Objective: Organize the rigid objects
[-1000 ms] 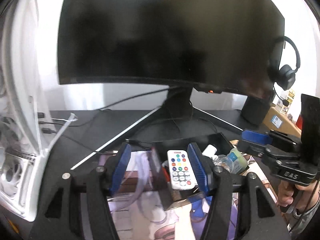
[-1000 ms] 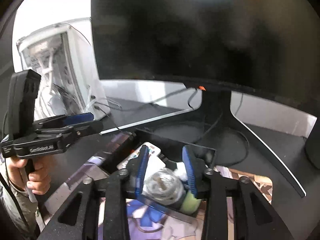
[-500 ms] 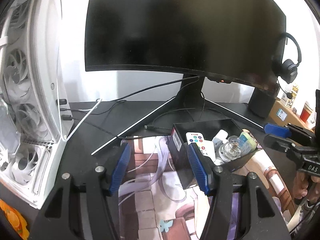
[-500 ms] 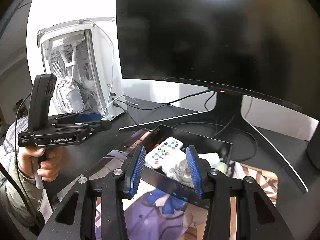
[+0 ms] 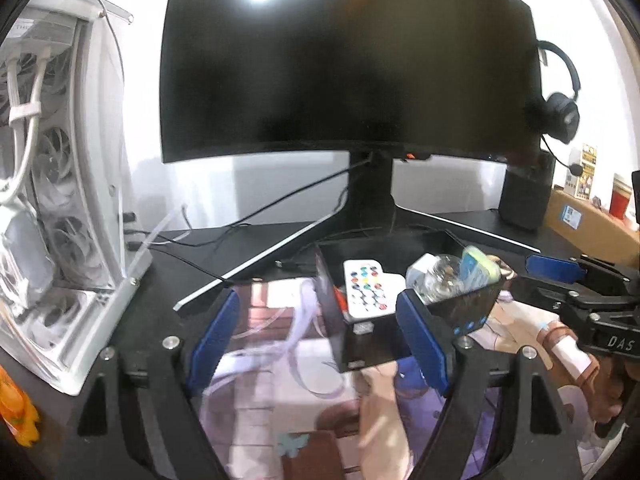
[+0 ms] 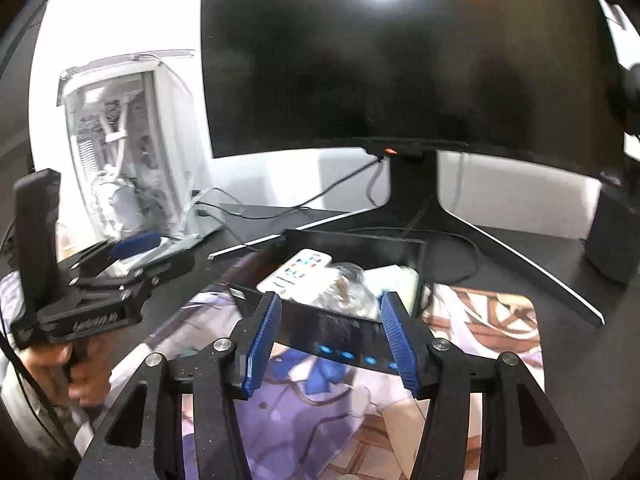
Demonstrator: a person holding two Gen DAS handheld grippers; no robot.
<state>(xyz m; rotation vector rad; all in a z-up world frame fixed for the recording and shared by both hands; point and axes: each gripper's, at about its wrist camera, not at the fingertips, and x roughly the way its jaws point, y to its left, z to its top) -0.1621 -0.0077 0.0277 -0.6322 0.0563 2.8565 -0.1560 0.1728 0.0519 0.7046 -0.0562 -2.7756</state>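
Resting on the printed desk mat near the foot of the monitor stand, a black open-topped box holds the sorted items: a white remote control with coloured buttons lying flat at the box's left side, a clear glass jar beside it, a small white piece at the jar's far edge, and a pale green-and-blue container against the right wall. Left gripper — blue-padded fingers spread wide apart, holding nothing, hovering low over the mat with the near left corner of the box lying between them but untouched. Right gripper — fingers likewise parted and empty, poised just in front of the box's near wall, whose face carries a row of blue dots. Each gripper shows in the other's view, held off to the side of the box by a hand on its handle. Behind: a large dark curved monitor, a white computer case with fans at the left end of the black desk, cables trailing from it, a black speaker at the right, and a headset hanging by the monitor's right edge.
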